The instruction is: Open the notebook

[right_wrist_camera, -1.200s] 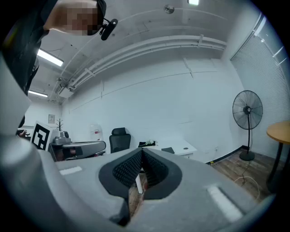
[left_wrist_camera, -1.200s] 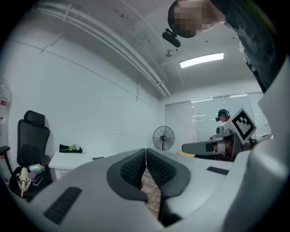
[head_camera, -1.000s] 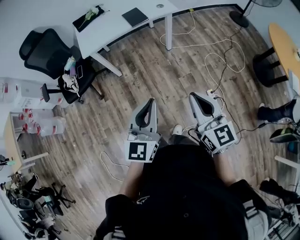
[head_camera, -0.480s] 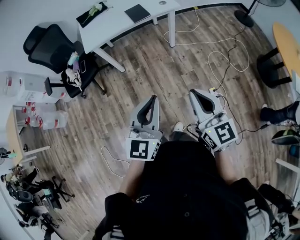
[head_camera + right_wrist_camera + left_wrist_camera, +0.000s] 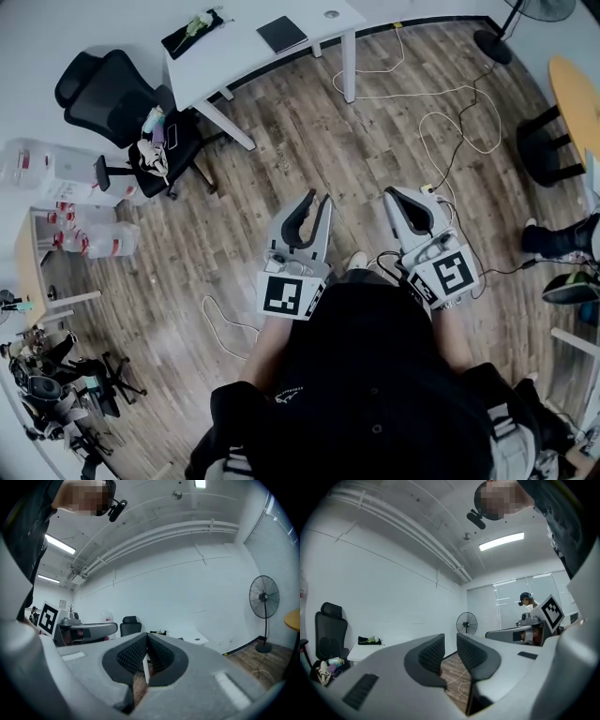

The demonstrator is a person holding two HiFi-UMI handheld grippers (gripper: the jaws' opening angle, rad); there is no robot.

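the notebook (image 5: pixel 282 34) lies flat, apparently closed, on the white table (image 5: pixel 234 56) at the far side, well apart from both grippers. the left gripper (image 5: pixel 317 199) is opening its jaws, with nothing between them. the right gripper (image 5: pixel 401 192) has its jaws together, empty. the step in hand looks like the approach (mind the cables (image 5: pixel 450 103) far right): come up square to the table, then go for the cover's free edge.

We hold both grippers level and side by side, well short of the white desk (image 5: pixel 246 47) and pointing toward it. Our left gripper (image 5: pixel 315 202) is opening its jaws, with a clear gap between the pads and nothing in it. Our right gripper (image 5: pixel 394 193) keeps its jaw tips together, empty.
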